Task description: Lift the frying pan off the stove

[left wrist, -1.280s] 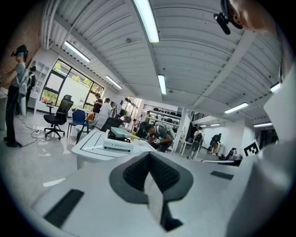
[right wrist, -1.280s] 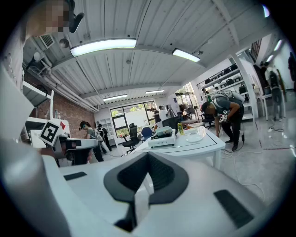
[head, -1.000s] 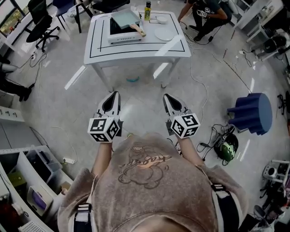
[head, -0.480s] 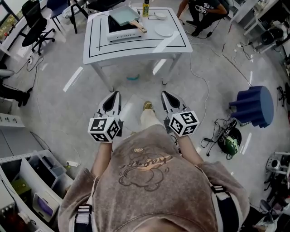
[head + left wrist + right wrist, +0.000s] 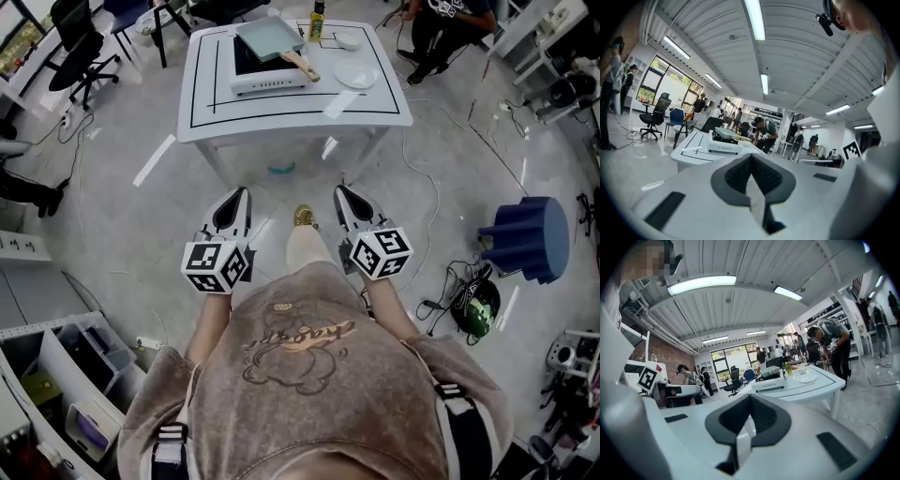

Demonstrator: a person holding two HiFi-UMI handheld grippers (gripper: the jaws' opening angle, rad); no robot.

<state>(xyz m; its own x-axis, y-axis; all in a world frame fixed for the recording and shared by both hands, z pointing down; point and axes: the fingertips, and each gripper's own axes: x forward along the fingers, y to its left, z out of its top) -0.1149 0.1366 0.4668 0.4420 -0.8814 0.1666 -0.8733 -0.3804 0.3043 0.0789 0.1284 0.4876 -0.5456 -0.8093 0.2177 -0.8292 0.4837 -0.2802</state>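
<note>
Short of the bench (image 5: 300,108), the left claw (image 5: 238,194) is closed and empty. Ahead, the frying pan (image 5: 267,37) sits on the stove (image 5: 267,77), nearer than before. A shoe (image 5: 304,217) now shows beside the closed, empty right claw (image 5: 341,190).

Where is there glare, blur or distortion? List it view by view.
Head view: fisheye bend, glare streaks on floor and table, pan sharp. Left gripper view: heavy fisheye, dark corners, lamp blown out, left tool slightly soft. Right gripper view: same fisheye and dark corners, bright lamp, right tool slightly soft.
</note>
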